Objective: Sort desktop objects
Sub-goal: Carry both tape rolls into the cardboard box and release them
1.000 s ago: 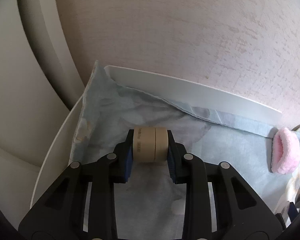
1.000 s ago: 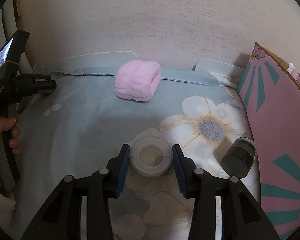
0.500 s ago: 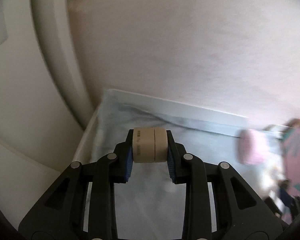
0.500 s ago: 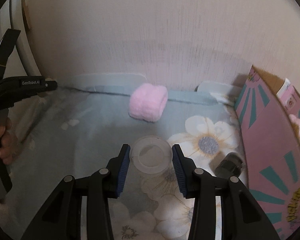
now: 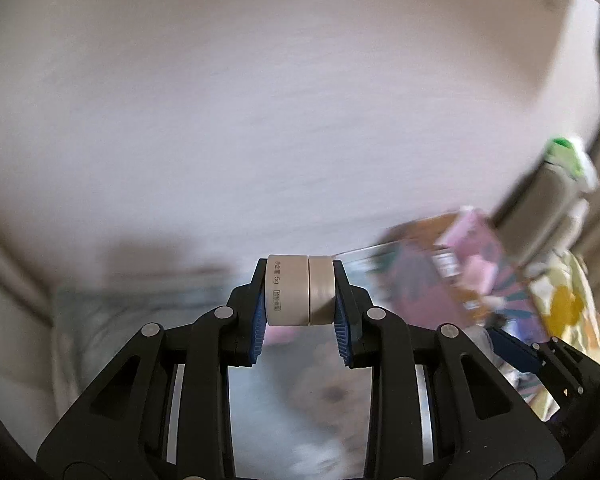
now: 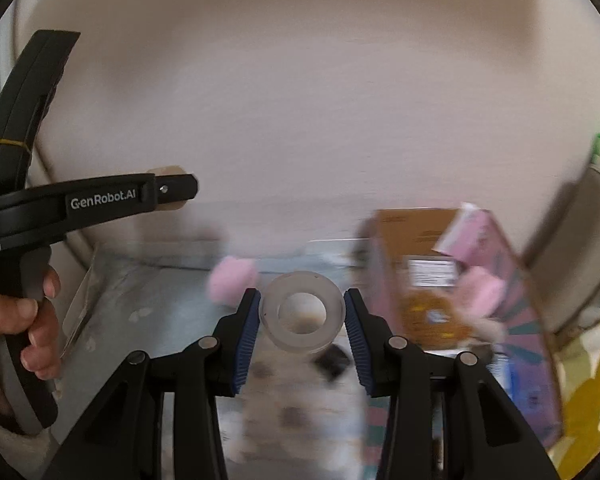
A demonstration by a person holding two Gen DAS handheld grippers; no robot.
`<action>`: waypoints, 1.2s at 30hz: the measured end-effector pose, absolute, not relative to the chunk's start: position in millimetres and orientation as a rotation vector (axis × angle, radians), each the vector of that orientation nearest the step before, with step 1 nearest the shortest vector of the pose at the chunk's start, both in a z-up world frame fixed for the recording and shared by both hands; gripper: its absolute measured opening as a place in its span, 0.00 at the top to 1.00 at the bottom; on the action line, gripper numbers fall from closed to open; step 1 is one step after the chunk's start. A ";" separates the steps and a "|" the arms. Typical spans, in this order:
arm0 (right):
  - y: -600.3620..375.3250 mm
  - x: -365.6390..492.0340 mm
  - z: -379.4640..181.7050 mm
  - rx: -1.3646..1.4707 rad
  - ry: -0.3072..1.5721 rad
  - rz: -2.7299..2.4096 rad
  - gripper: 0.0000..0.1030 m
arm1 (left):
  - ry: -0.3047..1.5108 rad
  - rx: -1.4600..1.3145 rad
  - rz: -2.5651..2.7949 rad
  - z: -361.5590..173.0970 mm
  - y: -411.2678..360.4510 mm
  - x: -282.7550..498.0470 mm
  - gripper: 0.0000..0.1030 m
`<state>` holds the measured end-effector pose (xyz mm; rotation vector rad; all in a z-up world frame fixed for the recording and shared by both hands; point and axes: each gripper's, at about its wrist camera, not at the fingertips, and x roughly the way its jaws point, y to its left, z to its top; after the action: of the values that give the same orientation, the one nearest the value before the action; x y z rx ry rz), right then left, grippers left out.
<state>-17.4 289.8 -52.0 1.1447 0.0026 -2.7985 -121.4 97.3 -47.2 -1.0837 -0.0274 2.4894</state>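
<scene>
- Both views are smeared by motion blur, so the tabletop below reads only as pale blue-grey cloth with faint flower shapes; its print cannot be made out.
- The left gripper pinches a small beige cylindrical jar by its flat ends, blue ribbed pads pressed against both. The jar is matte and smooth, a seam splits it into two halves, and small print runs along one half.
- In the right wrist view the left gripper shows from the side at the left edge, black plastic with white lettering, a hand wrapped around its grip; the jar is mostly hidden behind the fingertip there.
- The right gripper holds a translucent frosted ring-shaped lid between its blue pads, the round opening facing the camera, held up above the cloth.
- A fluffy pink wristband lies on the cloth behind the lid, partly covered by the left finger of the right gripper.
- A pink cardboard box with teal rays and a brown inner flap stands to the right, blurred; its contents are unclear.
- A dark small object below the lid is too blurred to name.
- A plain pale wall fills the upper half of both views.
</scene>
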 end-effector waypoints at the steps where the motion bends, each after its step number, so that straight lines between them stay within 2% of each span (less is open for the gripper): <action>1: 299.0 -16.4 -48.6 1.147 -0.004 -2.824 0.62 | -0.009 -1.066 2.456 -42.0 117.3 -124.1 0.75; 2: 309.9 -15.3 -46.2 1.159 -0.014 -2.845 0.62 | 0.004 -1.056 2.423 -37.9 151.5 -147.1 0.75; 8: 370.5 -4.7 -50.1 1.306 -0.129 -2.916 0.62 | 0.075 -1.048 2.217 -40.2 233.9 -129.6 0.75; 14: 405.9 1.2 -72.5 1.466 -0.188 -2.900 0.62 | 0.224 -1.075 2.059 -85.7 332.2 -117.5 0.75; 15: 410.0 1.8 -76.2 1.487 -0.196 -2.894 0.62 | 0.246 -1.081 2.041 -76.1 323.7 -110.9 0.76; 31: 428.6 -12.7 -99.1 1.598 -0.240 -2.822 0.62 | 0.429 -1.106 1.969 -110.5 326.7 -102.9 0.75; 32: 427.5 -14.1 -100.5 1.614 -0.232 -2.815 0.60 | 0.425 -1.103 1.970 -109.1 324.8 -103.0 0.75; 33: 426.1 -14.7 -102.2 1.629 -0.218 -2.810 0.45 | 0.419 -1.109 1.964 -108.1 324.6 -103.7 0.73; 34: 425.1 -15.1 -103.2 1.639 -0.206 -2.809 0.35 | 0.418 -1.110 1.966 -106.0 319.4 -103.3 0.72; 35: 424.2 -14.4 -103.1 1.634 -0.199 -2.814 0.22 | 0.425 -1.108 1.974 -104.7 318.8 -103.1 0.65; 36: 423.9 -12.3 -101.6 1.609 -0.201 -2.829 0.21 | 0.439 -1.100 1.984 -103.1 319.4 -102.5 0.41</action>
<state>-12.3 423.9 -101.6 1.6093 -0.2015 -2.8292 -102.5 319.4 -103.1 -1.1003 0.4390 1.9837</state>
